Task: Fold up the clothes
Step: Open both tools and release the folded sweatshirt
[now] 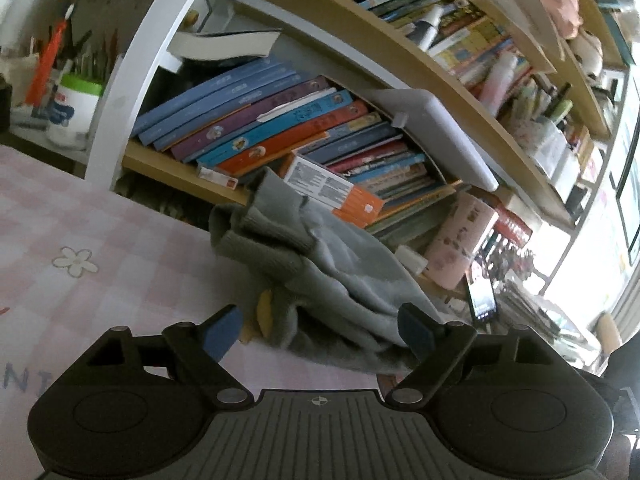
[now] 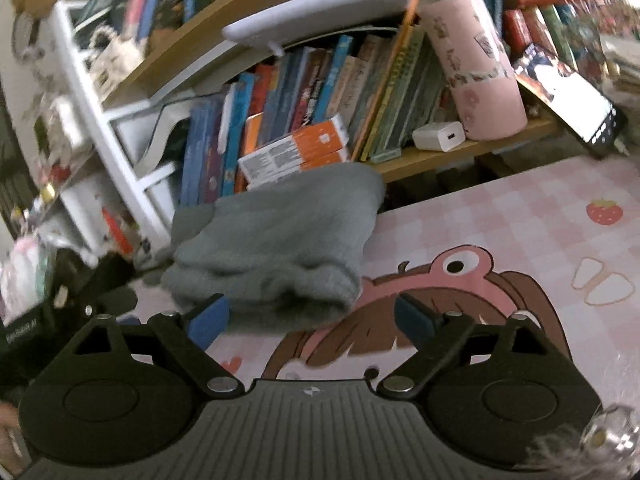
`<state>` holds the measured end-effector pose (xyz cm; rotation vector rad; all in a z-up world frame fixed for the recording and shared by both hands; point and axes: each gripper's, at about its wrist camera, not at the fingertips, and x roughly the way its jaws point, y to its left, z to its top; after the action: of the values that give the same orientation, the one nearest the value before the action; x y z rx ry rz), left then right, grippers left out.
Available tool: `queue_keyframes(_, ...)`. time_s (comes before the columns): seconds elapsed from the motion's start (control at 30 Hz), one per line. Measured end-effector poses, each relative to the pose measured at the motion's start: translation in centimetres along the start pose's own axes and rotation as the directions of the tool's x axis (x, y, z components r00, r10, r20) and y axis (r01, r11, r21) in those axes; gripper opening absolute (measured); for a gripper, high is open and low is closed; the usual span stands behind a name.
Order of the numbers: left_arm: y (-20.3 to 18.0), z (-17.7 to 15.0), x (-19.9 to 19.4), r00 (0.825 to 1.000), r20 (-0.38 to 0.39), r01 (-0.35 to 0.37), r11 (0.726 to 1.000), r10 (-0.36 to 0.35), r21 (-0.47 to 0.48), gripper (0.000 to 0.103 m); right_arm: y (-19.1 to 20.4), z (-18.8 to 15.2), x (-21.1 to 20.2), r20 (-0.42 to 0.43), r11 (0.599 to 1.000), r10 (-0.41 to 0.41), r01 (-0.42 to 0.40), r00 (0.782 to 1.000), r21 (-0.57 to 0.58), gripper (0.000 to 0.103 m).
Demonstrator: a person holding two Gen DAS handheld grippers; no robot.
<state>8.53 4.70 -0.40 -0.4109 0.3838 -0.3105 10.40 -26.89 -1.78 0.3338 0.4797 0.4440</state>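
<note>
Both sets of jaws are wide open and hold nothing. The left gripper (image 1: 320, 330) sits just in front of a bunched grey sweater (image 1: 320, 264) on the pink checked tabletop (image 1: 100, 240). The right gripper (image 2: 312, 320) faces the sweater's ribbed edge. Behind it stands a shelf (image 1: 180, 168) packed with books (image 1: 260, 120) and a pink cup (image 2: 476, 68).

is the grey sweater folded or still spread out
Roughly folded, not spread. The right wrist view shows the grey sweater as a compact bundle with a rolled front edge; from the left it looks bunched and rumpled.
</note>
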Motion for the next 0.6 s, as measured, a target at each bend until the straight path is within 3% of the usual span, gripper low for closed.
queue_keyframes(0.23, -2.4, -1.3, -2.0, 0.993, 0.001, -0.115, 0.989, 0.116, 0.094, 0.091, 3.0, -1.7, -2.1, 0.023, 0.982, -0.074, 0.077, 0.997, -0.171, 0.094)
queue_keyframes(0.33, -3.3, -1.8, -2.6, 0.985, 0.014, -0.174, 0.972, 0.174, 0.155, 0.092, 4.0, -2.2, -2.8, 0.052, 0.965, -0.1, 0.109, 0.994, -0.239, 0.096)
queue_keyframes(0.6, -5.3, -2.7, -4.0, 0.968, 0.096, -0.251, 0.924, 0.233, 0.287, 0.101, 4.6, -2.7, -3.3, 0.087, 0.936, -0.165, 0.183, 0.983, -0.299, 0.103)
